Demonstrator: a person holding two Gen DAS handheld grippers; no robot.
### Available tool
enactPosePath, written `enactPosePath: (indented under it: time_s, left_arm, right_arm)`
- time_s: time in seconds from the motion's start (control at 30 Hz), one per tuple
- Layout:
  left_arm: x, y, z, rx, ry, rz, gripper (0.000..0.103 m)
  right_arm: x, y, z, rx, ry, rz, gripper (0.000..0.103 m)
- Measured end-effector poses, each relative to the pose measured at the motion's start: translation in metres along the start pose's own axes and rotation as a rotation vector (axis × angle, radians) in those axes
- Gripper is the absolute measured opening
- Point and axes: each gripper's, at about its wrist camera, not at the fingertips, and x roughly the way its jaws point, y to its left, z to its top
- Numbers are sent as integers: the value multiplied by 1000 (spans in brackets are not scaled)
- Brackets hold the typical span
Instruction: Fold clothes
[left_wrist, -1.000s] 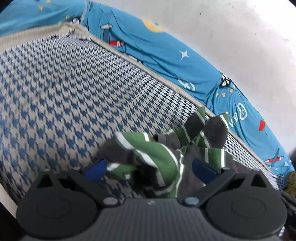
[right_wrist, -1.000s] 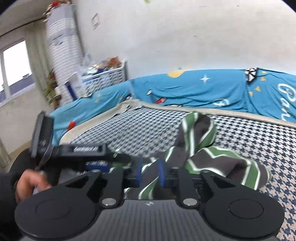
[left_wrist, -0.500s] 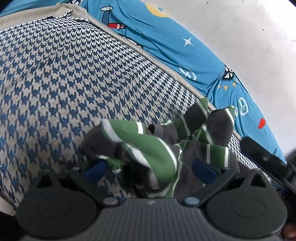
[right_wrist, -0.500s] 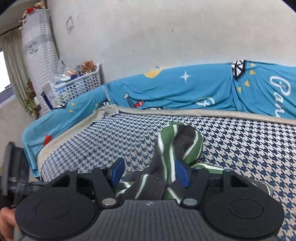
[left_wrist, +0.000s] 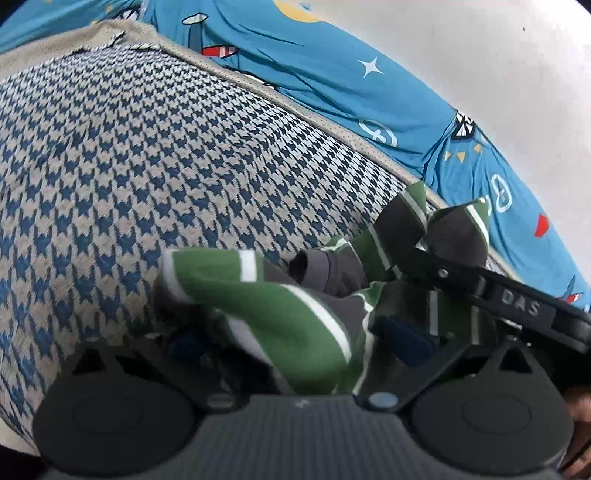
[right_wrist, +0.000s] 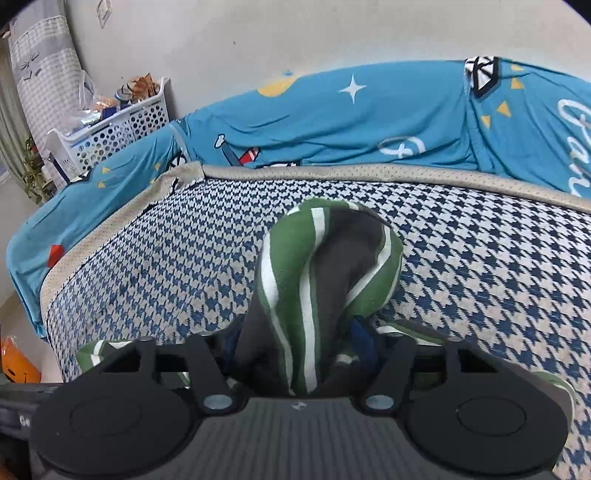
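A crumpled green, grey and white striped garment (left_wrist: 295, 314) lies bunched on the houndstooth bed cover (left_wrist: 129, 166). My left gripper (left_wrist: 295, 343) is open, its blue pads wide apart with a fold of the garment between and over them. In the right wrist view the same garment (right_wrist: 325, 280) rises in a hump between the pads of my right gripper (right_wrist: 299, 339), which is open around it. The other gripper's black body (left_wrist: 517, 306) crosses the right side of the left wrist view.
A blue cartoon-print sheet (right_wrist: 369, 118) runs along the wall behind the bed. A white perforated basket (right_wrist: 110, 129) with items stands at the far left. The bed's left edge (right_wrist: 48, 288) drops off to the floor, where an orange object (right_wrist: 18, 365) lies.
My right gripper has opened from shut on the garment and pushed in closer. My left gripper has moved closer to the bunched cloth, and the right gripper's body has come into the left view.
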Motion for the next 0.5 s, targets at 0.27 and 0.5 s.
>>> enactPosePath:
  time_s: [0.27,0.5]
  left_arm:
    - [20,-22,17,61,4,-6,61]
    - [26,-60,50,231,-102,38,51]
  right_arm:
    - [-6,-16,16,4,-51,-8,12]
    - [-39,-38,45,62,-208,-47,12]
